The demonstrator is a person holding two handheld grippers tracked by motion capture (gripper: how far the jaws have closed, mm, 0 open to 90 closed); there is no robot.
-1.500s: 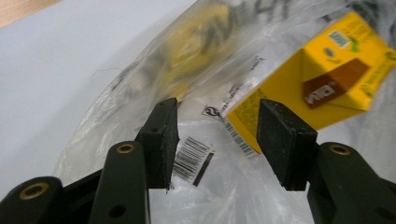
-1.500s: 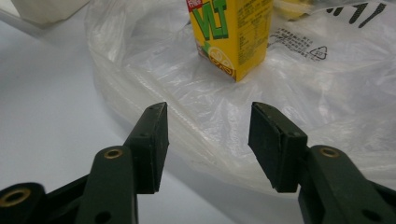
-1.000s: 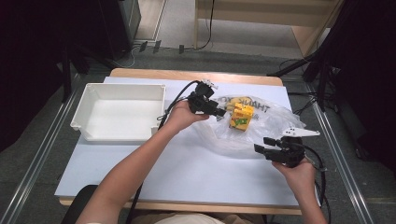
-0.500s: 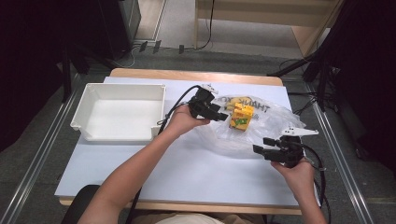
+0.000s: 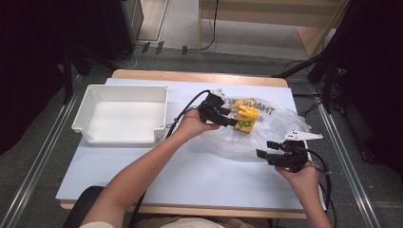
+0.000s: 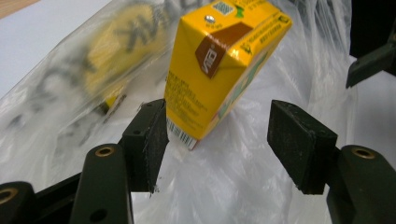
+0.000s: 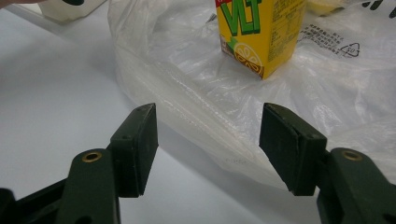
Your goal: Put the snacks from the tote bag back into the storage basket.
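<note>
A yellow drink carton [image 5: 247, 118] stands on a crumpled clear plastic bag [image 5: 275, 128] at the table's middle right. My left gripper [image 5: 232, 117] reaches it from the left. In the left gripper view the carton [image 6: 219, 70] sits between the jaws of that gripper [image 6: 219, 116]. One pad [image 6: 152, 140] is right at the carton's lower corner and the other pad stands well apart from it. These jaws have just been opening. My right gripper [image 5: 267, 148] hovers at the bag's near edge, and its jaws have just been opening too. In the right gripper view, the gripper [image 7: 212, 116] holds nothing, with the bag [image 7: 196, 107] and the carton [image 7: 259, 32] ahead.
A white tray [image 5: 85, 124] with nothing in it sits at the left of the white table sheet [image 5: 190, 175]. The bag carries black lettering and a yellow print [image 5: 240, 102] behind the carton. Cables trail from both grippers. The person's forearms come in from the bottom edge.
The left gripper's jaws have spread wider around the carton and that hand has shifted slightly toward it. The right gripper's jaws have widened a little; its hand has stayed put.
</note>
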